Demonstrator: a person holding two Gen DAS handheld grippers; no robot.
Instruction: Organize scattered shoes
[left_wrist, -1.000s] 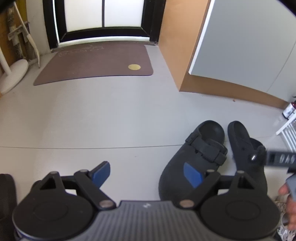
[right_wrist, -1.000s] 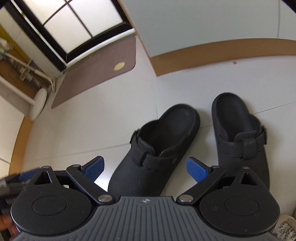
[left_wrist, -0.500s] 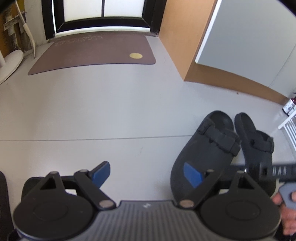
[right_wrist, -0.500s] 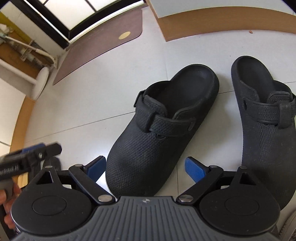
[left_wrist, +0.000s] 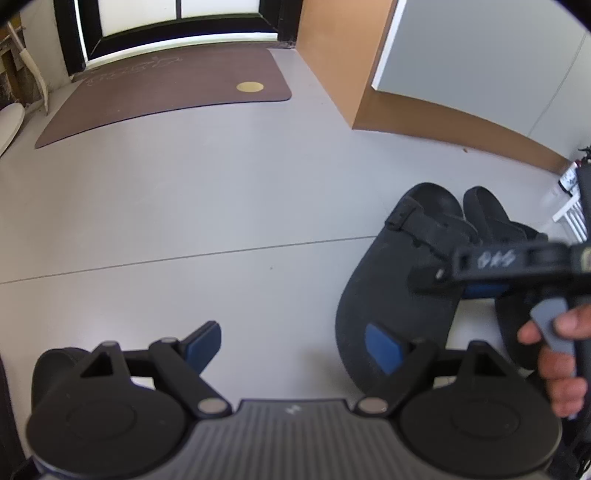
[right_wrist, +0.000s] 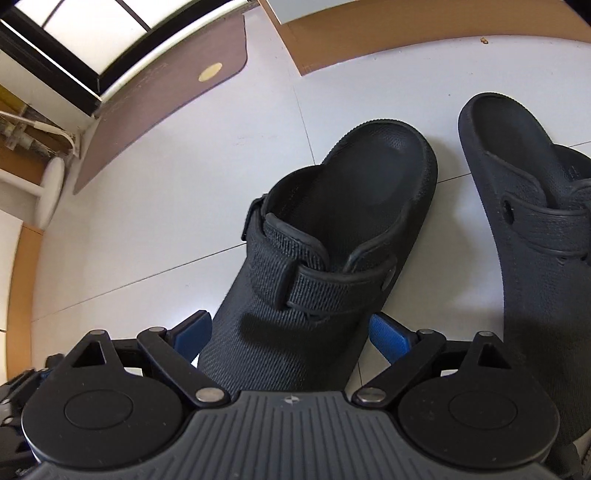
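Your right gripper (right_wrist: 290, 332) is spread wide around the toe of a woven-textured black clog (right_wrist: 325, 266); your left gripper (left_wrist: 291, 341) gapes over smooth grey floor (left_wrist: 221, 206).

This is the entryway of a home. At the far end a dark-framed glass door (left_wrist: 177, 14) lets in bright daylight, and a brown doormat (left_wrist: 166, 96) with a small gold round mark lies on the floor just inside it. The floor (left_wrist: 184, 206) is pale grey with thin joint lines. To the right stands a white cabinet (left_wrist: 480, 55) with a tan wooden side and base. Two black clogs (right_wrist: 332, 258) sit side by side on the floor near that cabinet, heels toward the far side. At the far left, a white round stand base (right_wrist: 50, 192) rests against a wall with tan trim.
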